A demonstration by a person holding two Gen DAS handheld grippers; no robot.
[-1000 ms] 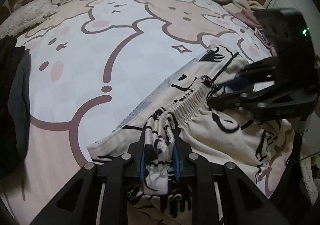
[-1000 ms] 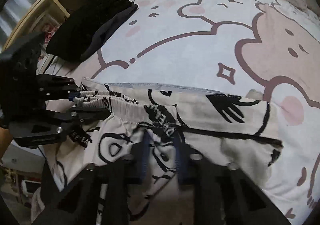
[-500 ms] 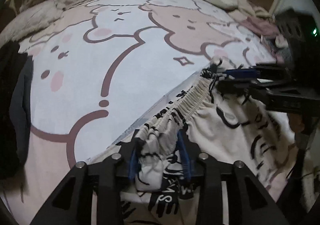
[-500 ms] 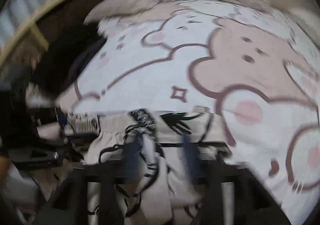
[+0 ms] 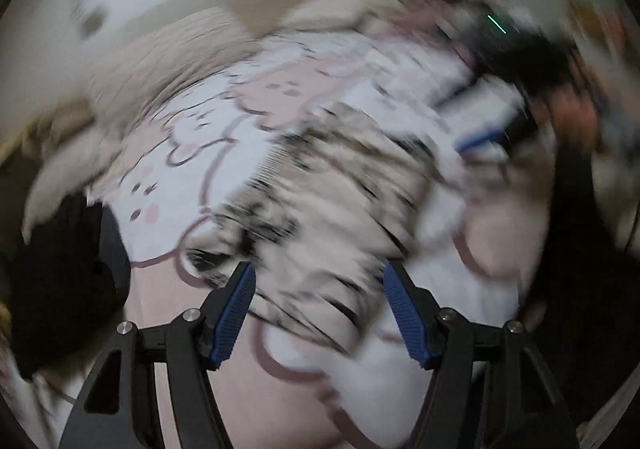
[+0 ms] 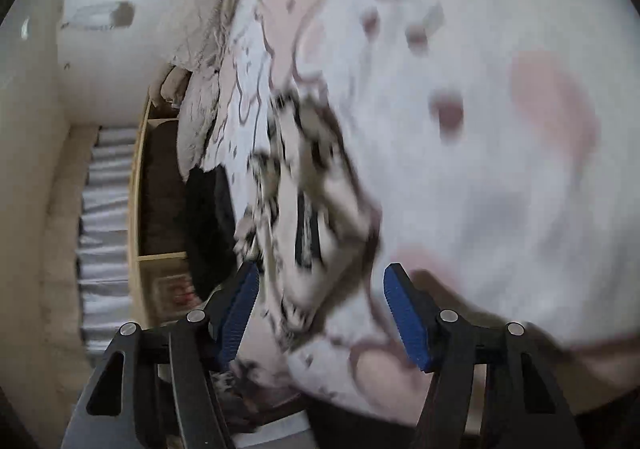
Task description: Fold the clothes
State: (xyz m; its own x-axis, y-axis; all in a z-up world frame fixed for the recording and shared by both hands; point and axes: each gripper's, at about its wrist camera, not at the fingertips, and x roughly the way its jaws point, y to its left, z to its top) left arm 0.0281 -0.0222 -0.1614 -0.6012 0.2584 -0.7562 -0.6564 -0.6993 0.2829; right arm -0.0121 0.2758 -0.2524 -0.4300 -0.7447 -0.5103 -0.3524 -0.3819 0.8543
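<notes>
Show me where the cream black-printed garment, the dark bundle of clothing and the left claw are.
Cream black-printed garment point(image 5: 328, 209): left wrist view, its blurred middle.
Dark bundle of clothing point(image 5: 60, 273): left wrist view, centre of the bundle.
Left claw point(image 5: 320, 309): left wrist view, midway between its blue fingertips.

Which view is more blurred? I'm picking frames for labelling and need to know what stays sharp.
Left wrist view: heavy motion smear over the printed garment and bedsheet; only the left gripper is crisp. Right wrist view: the garment is also smeared, though the wooden shelf at the side and the right gripper read clearly.
</notes>
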